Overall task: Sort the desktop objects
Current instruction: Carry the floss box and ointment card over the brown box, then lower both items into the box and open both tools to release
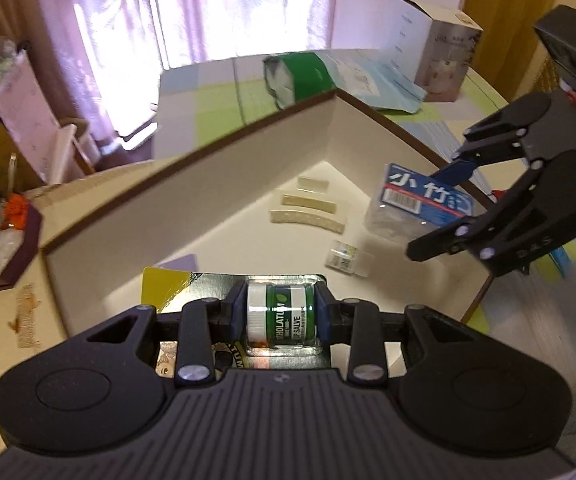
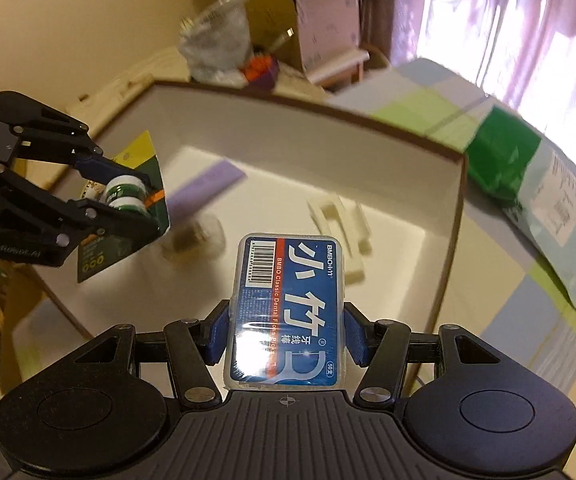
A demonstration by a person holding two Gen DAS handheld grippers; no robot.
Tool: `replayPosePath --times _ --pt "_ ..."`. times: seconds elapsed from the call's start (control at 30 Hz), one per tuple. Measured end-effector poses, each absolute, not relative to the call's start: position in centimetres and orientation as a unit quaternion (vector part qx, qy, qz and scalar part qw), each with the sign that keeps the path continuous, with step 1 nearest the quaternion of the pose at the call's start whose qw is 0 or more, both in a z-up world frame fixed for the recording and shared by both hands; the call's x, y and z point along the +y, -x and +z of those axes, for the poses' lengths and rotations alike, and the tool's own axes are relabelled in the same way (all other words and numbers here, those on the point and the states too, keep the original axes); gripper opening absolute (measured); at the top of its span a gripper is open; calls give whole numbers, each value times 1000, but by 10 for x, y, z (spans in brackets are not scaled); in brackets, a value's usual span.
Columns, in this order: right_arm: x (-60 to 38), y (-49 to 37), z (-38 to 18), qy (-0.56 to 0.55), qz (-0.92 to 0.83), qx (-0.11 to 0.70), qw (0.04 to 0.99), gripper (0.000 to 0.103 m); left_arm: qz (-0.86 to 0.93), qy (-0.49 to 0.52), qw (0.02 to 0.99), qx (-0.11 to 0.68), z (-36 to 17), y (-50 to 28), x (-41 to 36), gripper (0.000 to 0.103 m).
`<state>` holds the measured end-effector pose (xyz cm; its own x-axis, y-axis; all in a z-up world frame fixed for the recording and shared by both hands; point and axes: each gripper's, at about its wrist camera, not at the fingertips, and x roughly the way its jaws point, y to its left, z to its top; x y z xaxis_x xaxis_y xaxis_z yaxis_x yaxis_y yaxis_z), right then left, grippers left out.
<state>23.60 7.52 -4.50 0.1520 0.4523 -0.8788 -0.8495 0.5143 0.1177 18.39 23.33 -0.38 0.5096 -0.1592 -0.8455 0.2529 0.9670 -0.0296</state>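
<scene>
My left gripper (image 1: 281,316) is shut on a lip salve blister pack (image 1: 280,316), a green and white jar on a yellow and black card, held over the near corner of the open white box (image 1: 248,160). The same pack (image 2: 128,196) and left gripper (image 2: 128,200) show at the left of the right wrist view. My right gripper (image 2: 286,332) is shut on a blue dental floss pick box (image 2: 288,304), above the box's near edge. In the left wrist view that floss box (image 1: 419,204) hangs over the box's right side in the right gripper (image 1: 447,196).
Inside the white box (image 2: 459,208) lie several cream foam strips (image 1: 307,212), a small clear square packet (image 1: 343,260) and a purple slip (image 2: 204,188). A green and pale blue mailer bag (image 2: 535,200) and a white carton (image 1: 435,56) sit on the checked cloth beyond. Clutter stands at the far side.
</scene>
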Motion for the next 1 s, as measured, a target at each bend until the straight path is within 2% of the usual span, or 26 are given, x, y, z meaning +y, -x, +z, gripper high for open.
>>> replayPosePath --times 0.57,1.0 --pt "75 -237 -65 271 447 476 707 59 -165 -49 824 540 -62 -214 198 31" --pt "90 -233 -68 306 455 491 677 59 -131 -52 820 554 -66 -210 211 32"
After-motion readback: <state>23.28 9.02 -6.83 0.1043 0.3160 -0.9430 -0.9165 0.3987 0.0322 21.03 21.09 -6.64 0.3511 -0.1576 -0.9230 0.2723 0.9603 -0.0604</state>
